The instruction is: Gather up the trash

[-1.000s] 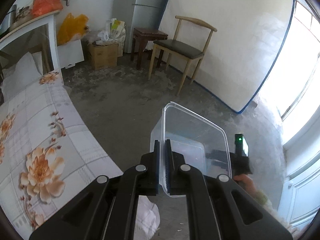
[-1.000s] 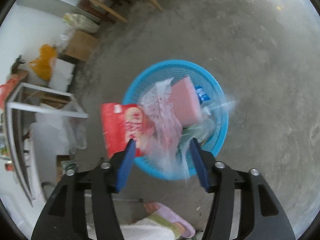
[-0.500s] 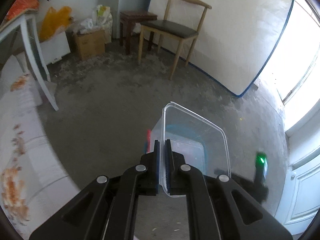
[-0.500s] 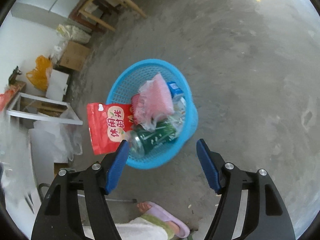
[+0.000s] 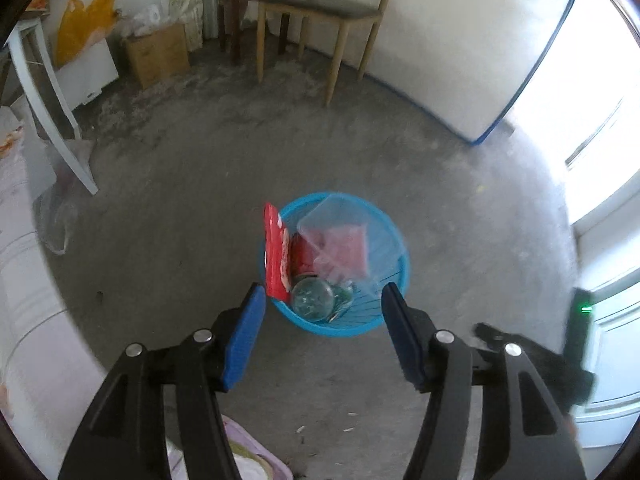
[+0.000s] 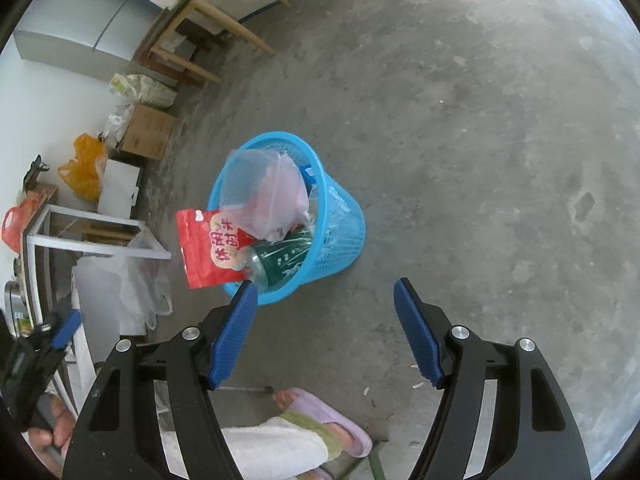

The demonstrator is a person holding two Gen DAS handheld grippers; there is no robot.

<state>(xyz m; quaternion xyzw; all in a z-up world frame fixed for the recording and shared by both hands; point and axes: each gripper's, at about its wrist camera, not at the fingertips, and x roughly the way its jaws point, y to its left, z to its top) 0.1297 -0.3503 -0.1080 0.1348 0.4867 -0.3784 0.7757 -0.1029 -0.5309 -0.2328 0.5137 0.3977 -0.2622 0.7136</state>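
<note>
A blue plastic basket (image 5: 332, 330) (image 6: 340, 224) stands on the concrete floor, heaped with trash. A clear plastic container (image 5: 344, 220) (image 6: 248, 176) lies on top, over a pink bag (image 5: 344, 248). A red snack bag (image 5: 276, 252) (image 6: 204, 248) sticks out over the rim beside a green bottle (image 5: 312, 300) (image 6: 280, 260). My left gripper (image 5: 323, 292) hangs above the basket's near side, its jaws opening with nothing between them. My right gripper (image 6: 325, 286) is open and empty, above the floor just right of the basket.
A wooden chair (image 5: 320, 12), a dark stool and a cardboard box (image 5: 156, 54) stand along the far wall. A mattress (image 5: 460, 40) leans at the right. A white table leg (image 5: 52, 92) and the bed are at the left. The person's slippered foot (image 6: 320, 412) is near.
My left jaws went from shut on the clear container to wide apart, and the container now lies in the basket. The right gripper drew back from the basket, still open.
</note>
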